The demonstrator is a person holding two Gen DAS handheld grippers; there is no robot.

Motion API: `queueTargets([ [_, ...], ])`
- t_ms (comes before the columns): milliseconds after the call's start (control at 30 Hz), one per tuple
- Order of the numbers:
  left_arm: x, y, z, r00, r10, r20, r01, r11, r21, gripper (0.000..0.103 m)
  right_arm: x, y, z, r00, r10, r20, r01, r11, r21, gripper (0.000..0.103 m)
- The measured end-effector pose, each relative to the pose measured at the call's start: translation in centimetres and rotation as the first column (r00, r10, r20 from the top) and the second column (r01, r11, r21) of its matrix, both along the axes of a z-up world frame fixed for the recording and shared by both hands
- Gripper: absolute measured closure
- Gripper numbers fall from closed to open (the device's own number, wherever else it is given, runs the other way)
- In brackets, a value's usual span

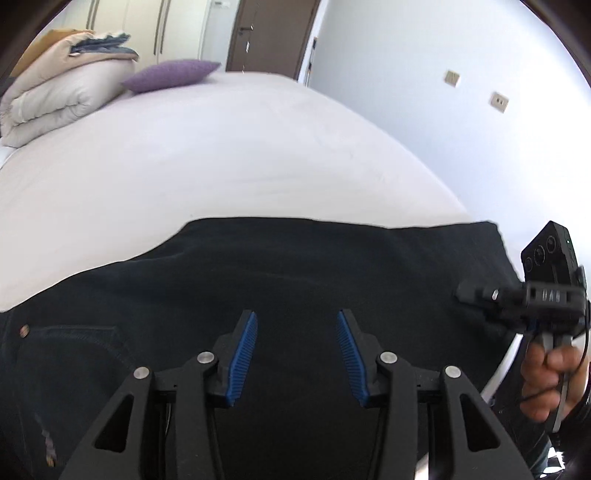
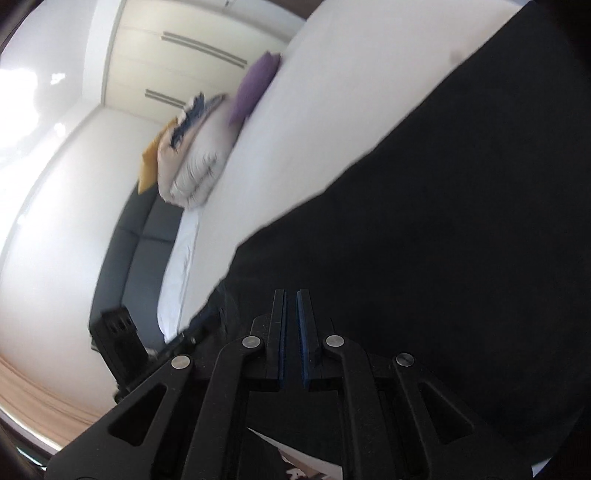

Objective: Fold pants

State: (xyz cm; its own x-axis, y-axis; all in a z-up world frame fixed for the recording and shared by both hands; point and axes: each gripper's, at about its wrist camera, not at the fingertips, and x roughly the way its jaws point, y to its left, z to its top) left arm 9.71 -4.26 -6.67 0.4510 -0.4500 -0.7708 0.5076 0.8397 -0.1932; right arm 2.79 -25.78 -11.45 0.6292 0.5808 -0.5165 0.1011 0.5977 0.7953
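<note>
White bed [image 1: 221, 155] holds the black pants [image 1: 280, 273] near its edge, folded flat; left gripper [image 1: 297, 354] hovers with jaws apart, right gripper [image 2: 291, 339] nearly closed on nothing, so next comes grabbing an edge.

This is a bedroom in a home. A wide bed [image 1: 229, 147] under a white sheet fills most of the view, with a purple cushion [image 1: 171, 75] and a folded duvet [image 1: 55, 96] near its far end. Behind stand a wardrobe [image 2: 192, 62] with long handles and a brown door [image 1: 269, 33].
</note>
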Motion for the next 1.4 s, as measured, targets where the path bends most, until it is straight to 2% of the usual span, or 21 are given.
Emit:
queueTargets([
  [33,0.9,0.2,-1.1,1.000,0.003,-0.029,-0.003,1.000,0.019,0.061,0.3,0.6,-1.0,1.000,0.004,-0.031,-0.004,1.000,-0.017,0.096],
  [67,1.9,1.1,-2.4,0.998,0.020,-0.063,-0.018,0.999,0.028,0.068,0.2,0.3,-2.0,0.998,-0.015,-0.058,0.014,1.000,-0.023,0.103],
  [100,2.3,2.1,-3.0,0.997,0.028,-0.078,-0.028,1.000,0.005,0.085,0.2,-0.7,-2.7,0.998,-0.031,-0.054,0.031,0.999,0.008,0.103],
  [133,2.8,3.7,-3.3,0.995,0.040,-0.096,-0.045,0.998,-0.045,0.095,-0.1,-1.7,-3.0,0.998,-0.050,-0.040,0.050,0.998,0.021,0.103],
  [200,3.8,7.1,-3.7,0.988,0.083,-0.133,-0.099,0.988,-0.115,0.098,-0.8,-4.6,-2.9,0.993,-0.120,-0.015,0.120,0.993,-0.011,0.103],
  [300,5.0,12.5,-4.3,0.977,0.144,-0.159,-0.171,0.970,-0.170,0.100,-0.8,-11.5,-2.8,0.977,-0.214,-0.008,0.214,0.976,0.029,0.103],
  [367,5.8,15.8,-4.6,0.970,0.143,-0.198,-0.190,0.950,-0.246,0.098,-1.0,-14.3,-2.0,0.967,-0.256,0.005,0.257,0.966,-0.016,0.103],
  [400,6.0,16.8,-4.7,0.968,0.148,-0.200,-0.197,0.947,-0.252,0.098,-0.9,-15.3,-1.5,0.962,-0.273,0.014,0.273,0.961,-0.046,0.103],
  [500,5.8,19.3,-4.6,0.973,0.161,-0.168,-0.196,0.956,-0.219,0.098,-1.5,-18.2,-1.0,0.943,-0.333,0.030,0.334,0.941,-0.055,0.103],
  [633,4.8,21.9,-4.7,0.971,0.189,-0.143,-0.215,0.958,-0.192,0.098,-3.3,-22.2,-0.1,0.896,-0.441,0.055,0.444,0.891,-0.097,0.103],
  [733,4.3,24.7,-4.2,0.962,0.242,-0.123,-0.262,0.946,-0.192,0.098,-5.7,-26.0,1.1,0.830,-0.555,0.052,0.557,0.821,-0.124,0.103],
  [800,3.6,26.2,-3.0,0.947,0.312,-0.076,-0.320,0.935,-0.155,0.098,-7.4,-27.6,2.1,0.786,-0.617,0.038,0.614,0.774,-0.153,0.103],
  [833,3.2,26.6,-2.3,0.934,0.355,-0.043,-0.358,0.925,-0.126,0.099,-8.1,-28.0,2.8,0.779,-0.625,0.054,0.625,0.767,-0.144,0.103],
  [867,2.7,26.6,-1.4,0.924,0.381,-0.017,-0.381,0.917,-0.119,0.098,-8.4,-27.8,3.5,0.784,-0.615,0.080,0.620,0.775,-0.123,0.103],
  [933,2.2,26.6,-0.1,0.928,0.372,-0.024,-0.368,0.904,-0.216,0.098,-8.0,-25.6,4.9,0.829,-0.546,0.118,0.556,0.828,-0.076,0.103],
  [967,1.9,25.2,0.5,0.939,0.342,-0.041,-0.339,0.895,-0.291,0.098,-6.7,-23.3,5.3,0.865,-0.483,0.136,0.493,0.869,-0.046,0.103],
  [1067,1.7,18.3,0.8,0.977,0.201,-0.066,-0.211,0.901,-0.380,0.098,-1.3,-15.1,4.9,0.959,-0.238,0.154,0.234,0.971,0.042,0.103],
  [1133,2.1,13.1,-0.3,0.987,0.097,-0.125,-0.143,0.882,-0.448,0.098,1.9,-9.5,3.4,0.989,-0.092,0.119,0.086,0.995,0.054,0.103],
  [1233,3.5,6.7,-2.5,0.980,0.019,-0.196,-0.114,0.865,-0.489,0.098,5.7,-3.4,0.9,0.999,0.036,0.039,-0.037,0.999,0.040,0.103],
  [1300,5.6,4.8,-4.8,0.956,0.000,-0.292,-0.157,0.843,-0.514,0.099,7.7,-2.0,-1.0,0.996,0.077,-0.051,-0.075,0.996,0.050,0.103],
  [1400,8.4,5.2,-7.7,0.930,0.058,-0.362,-0.246,0.831,-0.500,0.100,9.8,-4.1,-3.4,0.995,-0.013,-0.102,0.021,0.997,0.080,0.103],
])
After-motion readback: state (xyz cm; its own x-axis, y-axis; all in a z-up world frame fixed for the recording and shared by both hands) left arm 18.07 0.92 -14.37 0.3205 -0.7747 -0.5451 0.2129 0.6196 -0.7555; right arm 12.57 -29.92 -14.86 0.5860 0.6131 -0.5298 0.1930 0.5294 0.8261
